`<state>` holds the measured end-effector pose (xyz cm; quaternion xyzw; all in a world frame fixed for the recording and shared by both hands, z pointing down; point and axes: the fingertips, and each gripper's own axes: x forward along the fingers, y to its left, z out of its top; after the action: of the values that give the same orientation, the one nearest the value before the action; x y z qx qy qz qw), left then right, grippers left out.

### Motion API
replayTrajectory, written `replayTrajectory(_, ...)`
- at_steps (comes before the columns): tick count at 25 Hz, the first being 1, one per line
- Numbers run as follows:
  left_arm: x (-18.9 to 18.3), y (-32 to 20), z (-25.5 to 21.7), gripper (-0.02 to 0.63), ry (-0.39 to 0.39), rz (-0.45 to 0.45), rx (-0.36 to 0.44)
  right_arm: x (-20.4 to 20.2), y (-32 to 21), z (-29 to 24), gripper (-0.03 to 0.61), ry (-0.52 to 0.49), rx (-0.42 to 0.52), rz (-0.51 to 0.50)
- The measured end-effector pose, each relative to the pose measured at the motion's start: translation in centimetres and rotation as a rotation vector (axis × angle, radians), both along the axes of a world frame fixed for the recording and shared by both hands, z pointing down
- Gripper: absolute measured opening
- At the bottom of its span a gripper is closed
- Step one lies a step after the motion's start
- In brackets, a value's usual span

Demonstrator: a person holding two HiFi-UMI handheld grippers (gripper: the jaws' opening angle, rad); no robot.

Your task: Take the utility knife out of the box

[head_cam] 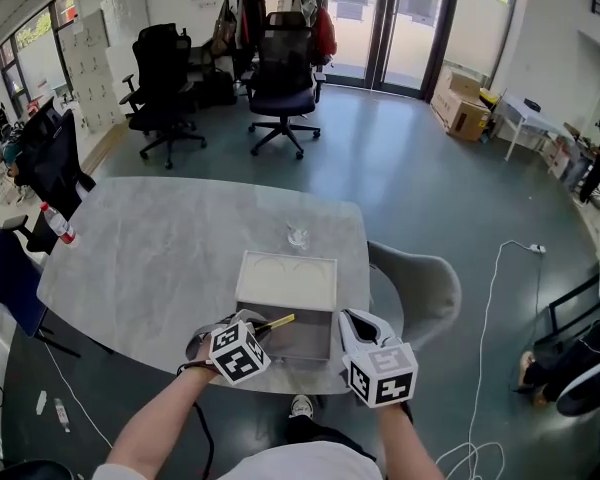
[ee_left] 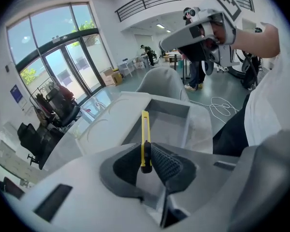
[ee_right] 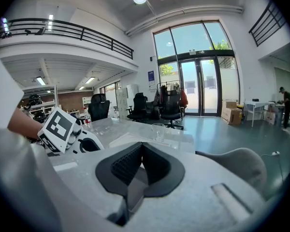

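Just under left gripper [head_cam: 255,328] & its clamped utility knife [head_cam: 276,322]: open box [head_cam: 310,333] walls. Ahead: lid [head_cam: 287,280], then glass [head_cam: 297,235]. Free to left over bare tabletop [head_cam: 150,258]. Blocked on right by right gripper [head_cam: 355,319], jaws together; chair [head_cam: 425,288] past it.

The utility knife's [ee_left: 144,129] rear end is buried in the grip of the left claw [ee_left: 147,154]. In the head view that claw covers the box's [head_cam: 302,342] near left corner, and the clear thing [head_cam: 298,235] on the tabletop [head_cam: 160,258] beyond is too small to name.
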<state>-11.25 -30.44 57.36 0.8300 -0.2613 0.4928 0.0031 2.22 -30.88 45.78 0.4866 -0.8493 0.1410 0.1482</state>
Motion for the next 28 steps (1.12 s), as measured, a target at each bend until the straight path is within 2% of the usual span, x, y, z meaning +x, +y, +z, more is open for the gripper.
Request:
replayTrajectory(10, -1.5, 0.7, -5.4, 0.061, 0.184, -0.157, 0.114, -0.4, 2.6, -1.2, 0.005, 0.005, 0.027, 0.001)
replayTrajectory(19, -3.4, 2.8, -8.4, 0.061, 0.353, -0.308, 0.194, -0.3, 5.2, -2.1, 0.005, 0.006, 0.052, 0.007)
replayTrajectory(28, -5.8, 5.4, -11.3, 0.061, 0.572, -0.488, 0.249, -0.6, 7.2, -3.1, 0.005, 0.002, 0.072, 0.008)
